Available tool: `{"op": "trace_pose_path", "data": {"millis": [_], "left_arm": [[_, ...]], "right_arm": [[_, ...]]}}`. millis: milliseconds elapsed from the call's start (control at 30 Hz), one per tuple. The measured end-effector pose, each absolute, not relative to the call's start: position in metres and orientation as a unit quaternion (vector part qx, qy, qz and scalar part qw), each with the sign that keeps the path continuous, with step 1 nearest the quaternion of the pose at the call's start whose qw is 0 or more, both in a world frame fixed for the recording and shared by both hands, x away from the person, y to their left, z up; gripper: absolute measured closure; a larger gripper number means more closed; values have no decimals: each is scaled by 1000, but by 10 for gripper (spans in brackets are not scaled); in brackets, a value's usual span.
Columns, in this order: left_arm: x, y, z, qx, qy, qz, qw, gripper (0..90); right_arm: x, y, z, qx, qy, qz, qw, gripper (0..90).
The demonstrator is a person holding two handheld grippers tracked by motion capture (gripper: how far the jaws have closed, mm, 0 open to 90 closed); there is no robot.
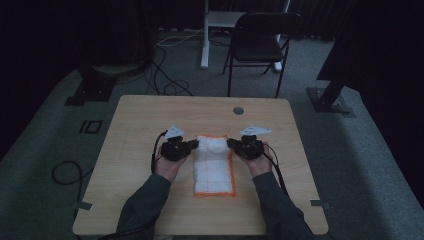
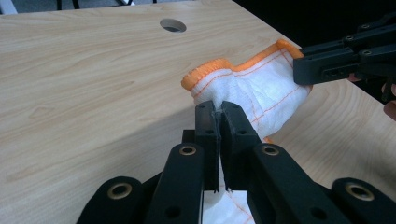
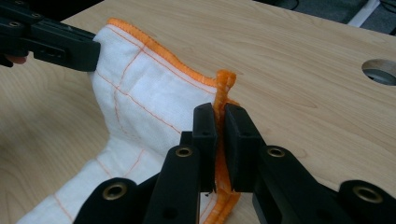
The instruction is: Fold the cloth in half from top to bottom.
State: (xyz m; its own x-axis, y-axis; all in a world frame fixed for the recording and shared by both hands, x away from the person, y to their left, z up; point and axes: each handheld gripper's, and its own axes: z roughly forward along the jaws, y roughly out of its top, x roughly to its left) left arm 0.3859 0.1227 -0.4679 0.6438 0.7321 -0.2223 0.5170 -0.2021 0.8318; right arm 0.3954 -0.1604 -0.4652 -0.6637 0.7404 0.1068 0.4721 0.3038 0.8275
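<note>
Both hand-held grippers (image 2: 218,109) (image 3: 220,112) clamped on white cloth's (image 1: 214,167) raised far corners.

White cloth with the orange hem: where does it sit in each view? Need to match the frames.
High view: white cloth at table centre, far end lifted between the left gripper and right gripper.
Left gripper view: centre to right, its edge pinched in the near jaws.
Right gripper view: left and centre, orange hem in the near jaws.
Shared landmark: round hole in the tabletop.
</note>
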Motion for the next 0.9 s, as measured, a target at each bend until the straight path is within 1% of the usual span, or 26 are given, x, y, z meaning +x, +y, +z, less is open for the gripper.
{"op": "trace_pose_path", "data": {"millis": [900], "left_arm": [[347, 128, -477, 767, 403, 96, 490, 869]], "right_arm": [[357, -162, -481, 371, 801, 454, 120, 838]]}}
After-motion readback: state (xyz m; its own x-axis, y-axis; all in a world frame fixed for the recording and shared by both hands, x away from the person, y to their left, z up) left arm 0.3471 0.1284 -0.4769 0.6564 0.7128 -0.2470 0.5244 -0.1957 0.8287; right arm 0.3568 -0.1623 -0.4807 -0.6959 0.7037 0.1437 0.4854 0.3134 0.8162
